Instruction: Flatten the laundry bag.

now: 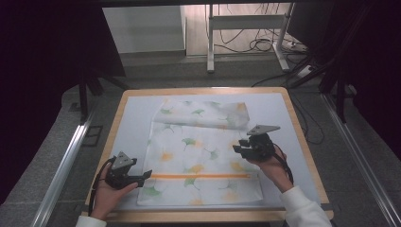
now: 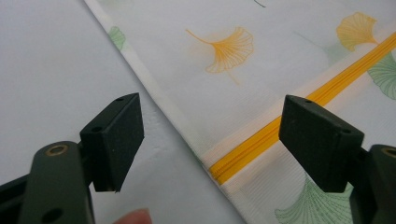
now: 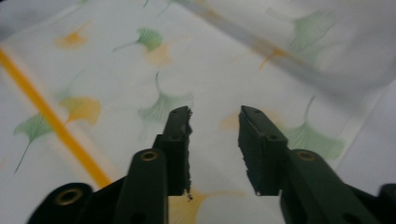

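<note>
cloth bag (image 1: pixel 201 156): white mesh with green and orange ginkgo leaves, flat across the middle of the surface (image 1: pixel 137 113); far end folded over toward 12 o'clock, near hem toward 6 o'clock.
zipper (image 1: pixel 198 176): orange, closed, running 9 to 3 o'clock across the near part of the bag; left end at the bag's left edge.
left tool (image 1: pixel 145 176): at 8 o'clock of the bag, held in the left hand (image 1: pixel 108 196), pointing toward 3 o'clock at the zipper's left end; spread wide with nothing gripped; in the left gripper view (image 2: pixel 210 140) the bag's edge and the zipper end (image 2: pixel 224 170) lie under the gap, pads clear of the fabric.
right tool (image 1: pixel 238 148): at 3 o'clock of the bag, above its right part, held in the right hand (image 1: pixel 272 165), pointing toward 9 o'clock; partly closed, a narrow gap left, nothing between the pads; in the right gripper view (image 3: pixel 215 135) printed fabric beneath the tips, zipper off at 9 o'clock.
tools apart: well apart, left near the zipper, right beyond it toward 1 o'clock.
surface: pale mat with a wooden rim, bare at 9 and 3 o'clock of the bag.
</note>
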The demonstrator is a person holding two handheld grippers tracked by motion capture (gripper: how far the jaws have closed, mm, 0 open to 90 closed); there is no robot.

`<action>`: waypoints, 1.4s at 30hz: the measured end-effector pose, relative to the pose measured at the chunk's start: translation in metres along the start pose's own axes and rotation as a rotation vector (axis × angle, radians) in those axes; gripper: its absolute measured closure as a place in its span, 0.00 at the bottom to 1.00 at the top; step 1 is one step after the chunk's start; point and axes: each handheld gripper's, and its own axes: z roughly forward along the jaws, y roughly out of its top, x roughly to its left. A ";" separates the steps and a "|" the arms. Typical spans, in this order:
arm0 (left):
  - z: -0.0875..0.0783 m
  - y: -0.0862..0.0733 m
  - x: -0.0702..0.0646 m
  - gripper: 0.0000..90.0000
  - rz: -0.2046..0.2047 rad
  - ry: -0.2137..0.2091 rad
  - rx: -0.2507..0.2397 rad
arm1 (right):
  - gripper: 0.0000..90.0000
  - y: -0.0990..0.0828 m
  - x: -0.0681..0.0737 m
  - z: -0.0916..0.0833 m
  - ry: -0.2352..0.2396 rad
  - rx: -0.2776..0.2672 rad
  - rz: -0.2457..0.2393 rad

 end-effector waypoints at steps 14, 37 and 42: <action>0.002 0.001 -0.006 0.25 0.019 -0.009 0.014 | 0.99 -0.025 0.018 0.014 0.079 0.104 -0.053; 0.007 0.008 -0.012 0.25 0.055 -0.033 -0.008 | 0.99 -0.068 0.019 -0.024 0.061 0.109 0.018; 0.008 0.012 -0.014 0.25 0.061 -0.039 -0.017 | 0.99 -0.072 0.020 -0.033 0.058 0.100 0.028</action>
